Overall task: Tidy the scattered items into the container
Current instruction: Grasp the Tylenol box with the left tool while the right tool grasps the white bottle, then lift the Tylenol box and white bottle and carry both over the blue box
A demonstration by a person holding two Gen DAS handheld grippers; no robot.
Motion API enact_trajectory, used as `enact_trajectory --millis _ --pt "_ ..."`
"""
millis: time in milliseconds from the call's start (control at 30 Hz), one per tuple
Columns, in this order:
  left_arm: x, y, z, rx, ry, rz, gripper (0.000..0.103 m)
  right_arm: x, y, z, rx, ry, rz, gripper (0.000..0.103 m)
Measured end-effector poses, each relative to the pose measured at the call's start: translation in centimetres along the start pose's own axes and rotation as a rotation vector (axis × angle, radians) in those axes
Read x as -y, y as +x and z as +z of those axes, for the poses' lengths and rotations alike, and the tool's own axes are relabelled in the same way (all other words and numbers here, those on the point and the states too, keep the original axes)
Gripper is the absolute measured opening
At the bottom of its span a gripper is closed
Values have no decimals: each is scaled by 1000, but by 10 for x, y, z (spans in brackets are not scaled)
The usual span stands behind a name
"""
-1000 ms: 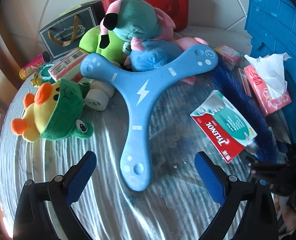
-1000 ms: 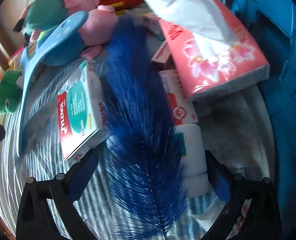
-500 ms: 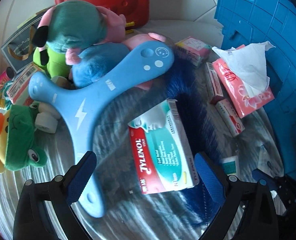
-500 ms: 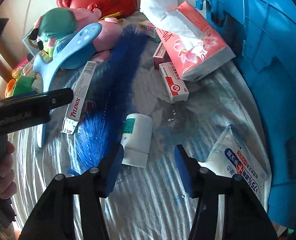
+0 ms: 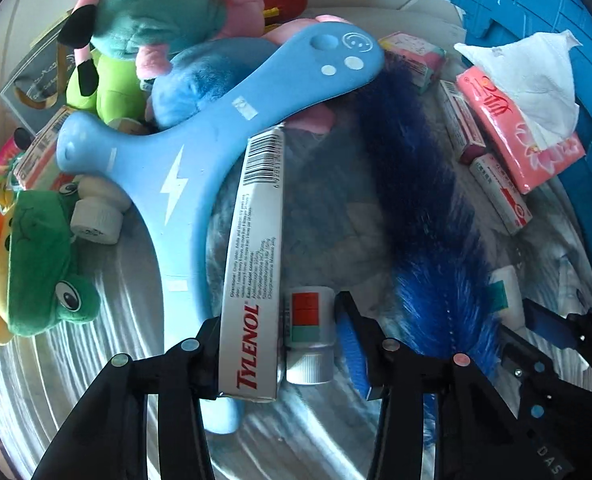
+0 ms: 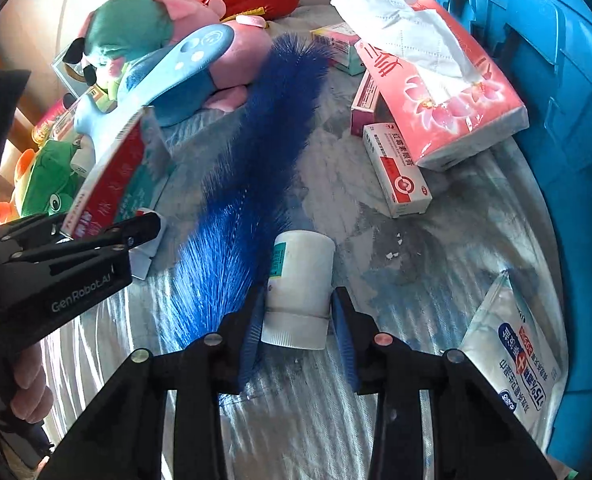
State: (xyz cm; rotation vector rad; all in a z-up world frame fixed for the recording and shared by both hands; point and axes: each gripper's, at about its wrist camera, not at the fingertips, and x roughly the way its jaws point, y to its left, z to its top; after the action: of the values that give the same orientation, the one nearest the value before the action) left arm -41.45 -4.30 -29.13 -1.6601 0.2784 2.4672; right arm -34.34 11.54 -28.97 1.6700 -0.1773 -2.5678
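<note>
The red-and-white cardboard Tylenol box is standing on edge at lower centre, clamped with a small white bottle in the left gripper. The right gripper is pinching a white plastic bottle beside the fluffy blue bristle brush. The ribbed blue plastic crate is running off the right edge.

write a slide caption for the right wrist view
Right gripper closes around a white plastic bottle beside a blue bristle brush.
</note>
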Motion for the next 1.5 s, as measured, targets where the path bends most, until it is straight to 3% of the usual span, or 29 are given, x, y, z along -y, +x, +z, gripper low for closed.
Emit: enact_trajectory --millis 133,267,433,600,1000,1333,1500 --pt "-3 17 8 -33 -8 31 49 0 4 7 -1 0 -9 35" --pt "-2 16 10 -19 -18 17 46 -1 13 12 -21 2 -24 35" --pt "2 5 6 10 -6 9 45 0 20 16 -31 4 -43 34" --pt "2 -18 5 58 -4 -11 45 -5 2 16 3 5 -46 34" --pt "-5 -102 -3 232 -13 -24 45 -47 -103 26 223 -60 -40 34" --pt "-18 -232 -23 457 -36 -51 45 -85 -237 21 458 -121 -93 34" --pt "5 -286 -26 560 -23 -81 45 -68 -304 12 573 -121 -143 34"
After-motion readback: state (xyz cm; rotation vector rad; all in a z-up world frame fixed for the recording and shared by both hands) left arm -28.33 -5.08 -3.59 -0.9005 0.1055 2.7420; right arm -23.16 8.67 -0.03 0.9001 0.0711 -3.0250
